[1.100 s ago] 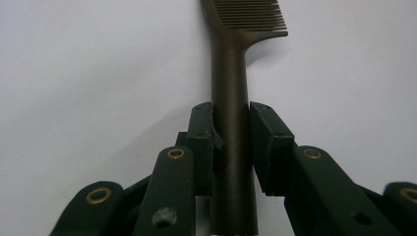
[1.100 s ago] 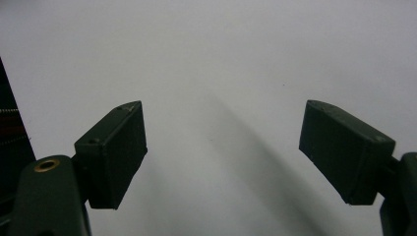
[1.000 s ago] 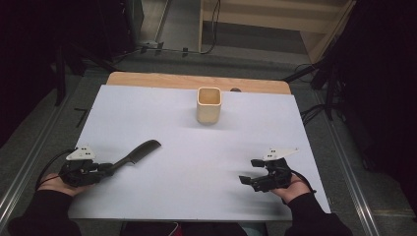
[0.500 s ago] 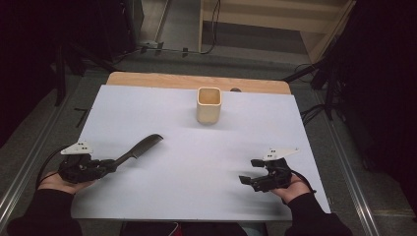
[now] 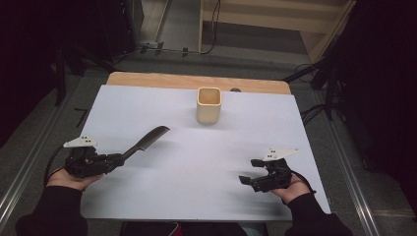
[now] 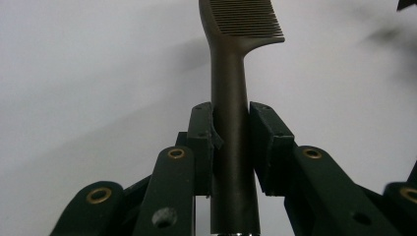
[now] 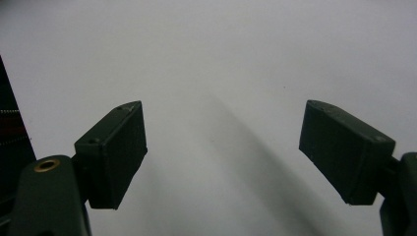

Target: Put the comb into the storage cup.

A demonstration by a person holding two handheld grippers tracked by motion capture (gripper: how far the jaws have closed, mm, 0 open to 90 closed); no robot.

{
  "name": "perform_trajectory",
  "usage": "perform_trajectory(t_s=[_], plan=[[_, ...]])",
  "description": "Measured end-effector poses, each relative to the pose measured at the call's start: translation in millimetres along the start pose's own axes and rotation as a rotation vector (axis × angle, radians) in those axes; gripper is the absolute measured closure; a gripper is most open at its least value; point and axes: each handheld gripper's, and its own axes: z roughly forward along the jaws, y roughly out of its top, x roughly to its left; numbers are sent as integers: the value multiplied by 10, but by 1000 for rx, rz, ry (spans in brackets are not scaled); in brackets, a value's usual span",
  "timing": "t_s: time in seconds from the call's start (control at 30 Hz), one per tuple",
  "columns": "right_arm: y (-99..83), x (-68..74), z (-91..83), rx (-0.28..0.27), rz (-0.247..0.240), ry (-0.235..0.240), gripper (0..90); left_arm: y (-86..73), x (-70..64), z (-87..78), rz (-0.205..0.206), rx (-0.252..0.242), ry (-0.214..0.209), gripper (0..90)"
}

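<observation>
A black comb (image 5: 147,140) is lifted off the white table at the left, its toothed end pointing up toward the back right. My left gripper (image 5: 117,158) is shut on the comb's handle (image 6: 230,128), with both pads pressed against it and the teeth (image 6: 248,19) beyond the jaws. A small tan square cup (image 5: 209,104) stands upright near the back middle of the table. My right gripper (image 5: 248,172) rests low at the front right, held by a hand, jaws open wide (image 7: 221,147) with nothing between them.
The white sheet (image 5: 246,132) covers a wooden tabletop whose bare edge (image 5: 196,81) shows at the back. Dark floor, cables and a wooden shelf frame lie beyond the table.
The left gripper has raised the comb and tilted it further up off the sheet. The right gripper has stayed put.
</observation>
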Motion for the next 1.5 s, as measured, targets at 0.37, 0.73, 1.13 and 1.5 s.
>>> perform_trajectory(t_s=[0.37,0.73,1.13,1.5], plan=[[7,57,35,3,-15,-3,162,157,-209,139,7,-57,13,729],[21,119,62,7,-22,6,162,271,-369,329,5,-81,21,729],[40,157,47,-10,-13,-6,162,375,-514,447,-20,-178,39,729],[155,241,70,-25,-5,-19,162,453,-595,590,-46,-265,90,729]])
